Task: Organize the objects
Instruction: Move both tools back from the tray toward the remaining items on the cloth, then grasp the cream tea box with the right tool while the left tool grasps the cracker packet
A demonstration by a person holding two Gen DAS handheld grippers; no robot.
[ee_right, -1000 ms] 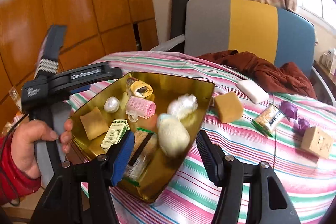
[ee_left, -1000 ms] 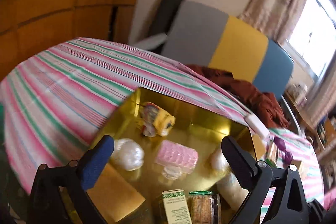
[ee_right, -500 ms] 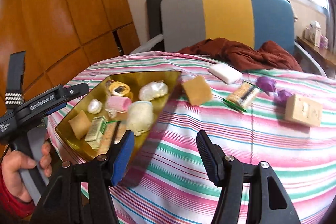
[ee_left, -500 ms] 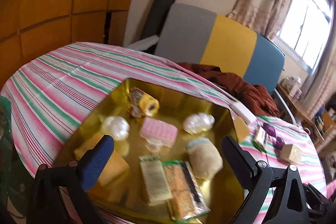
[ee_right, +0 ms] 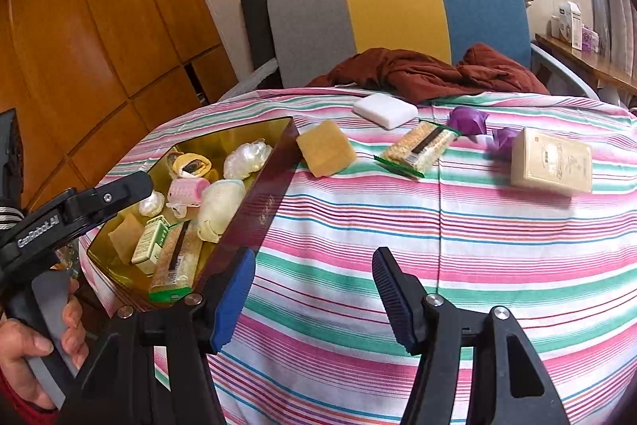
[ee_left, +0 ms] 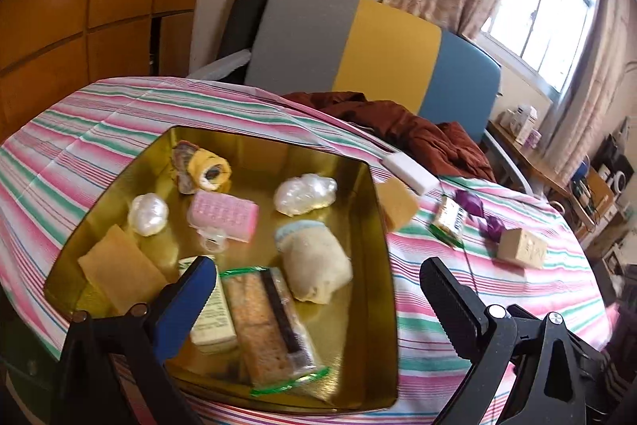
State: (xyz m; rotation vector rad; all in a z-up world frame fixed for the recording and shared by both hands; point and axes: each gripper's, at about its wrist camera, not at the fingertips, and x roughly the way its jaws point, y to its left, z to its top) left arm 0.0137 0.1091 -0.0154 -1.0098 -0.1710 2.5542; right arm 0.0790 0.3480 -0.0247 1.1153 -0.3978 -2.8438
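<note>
A gold tin (ee_left: 382, 265) (ee_right: 258, 210) sits at the left of the striped table and holds several items: a cream rolled cloth (ee_left: 314, 261), a pink hair roller (ee_left: 225, 216), a snack bar (ee_left: 270, 325) and others. On the cloth to its right lie a tan sponge (ee_right: 326, 152), a white block (ee_right: 384, 110), a snack packet (ee_right: 422, 146), purple wrappers (ee_right: 467, 120) and a beige box (ee_right: 551, 162). My left gripper (ee_left: 318, 301) is open above the tin's near edge. My right gripper (ee_right: 314, 289) is open and empty over bare cloth right of the tin.
A grey, yellow and blue chair (ee_right: 398, 14) stands behind the table with a brown garment (ee_right: 426, 70) draped on it. Wooden panels (ee_right: 99, 26) are at the left. A side shelf (ee_right: 589, 58) with small boxes is at the far right.
The cream rolled cloth now lies in the tin. My right gripper has drawn back and swung right, away from the tin. My left gripper has pulled back, showing more of the table.
</note>
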